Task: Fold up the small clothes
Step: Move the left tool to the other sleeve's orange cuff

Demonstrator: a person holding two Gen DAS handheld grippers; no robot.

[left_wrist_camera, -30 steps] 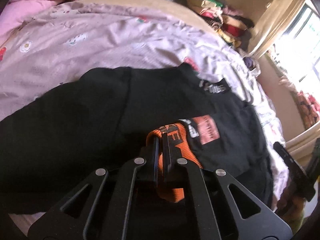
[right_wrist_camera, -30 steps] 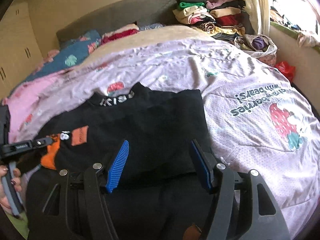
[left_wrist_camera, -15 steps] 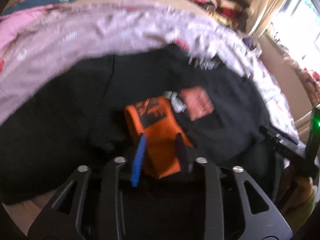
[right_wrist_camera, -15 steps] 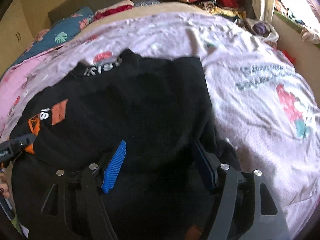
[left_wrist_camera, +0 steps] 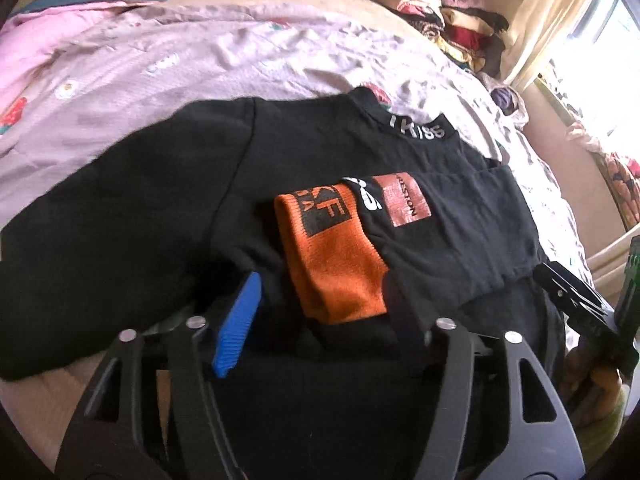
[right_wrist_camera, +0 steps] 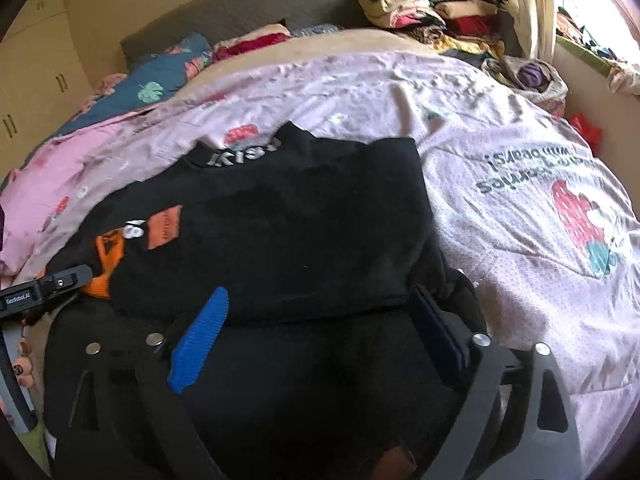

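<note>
A black sweater [left_wrist_camera: 140, 208] lies spread on the bed, its collar with white lettering [left_wrist_camera: 416, 132] at the far side. One sleeve is folded across the chest, and its orange cuff [left_wrist_camera: 332, 256] rests beside a red-brown patch [left_wrist_camera: 406, 200]. My left gripper [left_wrist_camera: 320, 308] is opening; the cuff's near end lies between its fingers, and the pads stand clear of it. In the right wrist view the sweater [right_wrist_camera: 300, 232] has a folded edge across the front. My right gripper [right_wrist_camera: 320, 320] is opening wide over that edge, gripping nothing. The left gripper [right_wrist_camera: 44, 288] shows beside the cuff [right_wrist_camera: 106, 260].
A pink quilt with a strawberry print [right_wrist_camera: 520, 184] covers the bed. Stacked folded clothes [right_wrist_camera: 432, 12] sit at the far right by the curtain. Pillows [right_wrist_camera: 160, 76] lie at the headboard, and a wardrobe [right_wrist_camera: 36, 72] stands left. A hand [right_wrist_camera: 22, 364] holds the left tool.
My left gripper was shut on the orange cuff; it has let go, opened and drawn back a little, leaving the cuff on the sweater. My right gripper's jaws have spread wider.
</note>
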